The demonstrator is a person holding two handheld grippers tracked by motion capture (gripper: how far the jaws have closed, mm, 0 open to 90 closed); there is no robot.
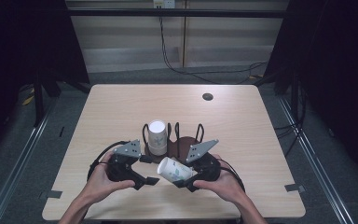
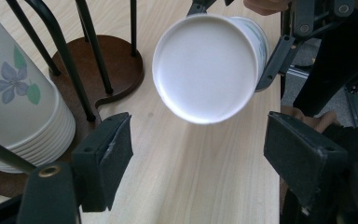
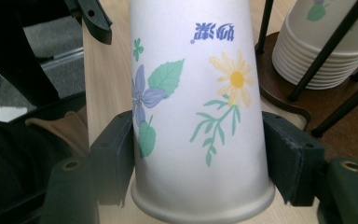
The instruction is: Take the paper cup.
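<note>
Paper cup (image 3: 198, 107): one item, white matt paper, tapered round body with a rolled rim and a flat recessed base; printed with a violet flower, green leaves, a yellow daisy and a line of blue characters. It is held on its side just above the surface (image 1: 242, 126), at the near edge, between the two grippers and just in front of the rack (image 1: 182, 142). Its long axis is laid roughly level, the base turned toward the left gripper (image 1: 150, 181) and the rim lying close to the right gripper (image 3: 198, 154); in the left gripper view the round base (image 2: 207, 67) is seen face on. The cup is clasped across its body, near the rim, by the padded black jaws of the right gripper. The jaws of the left gripper are spread apart with nothing between them, and stand a short way off the cup's base. Rack: dark brown wooden foot with thin black upright wire loops. Stack of matching cups (image 1: 157, 136): nested base up within the rack's left bay, flower print visible. Surface: pale wood-grain board, smooth, rounded corners.
</note>
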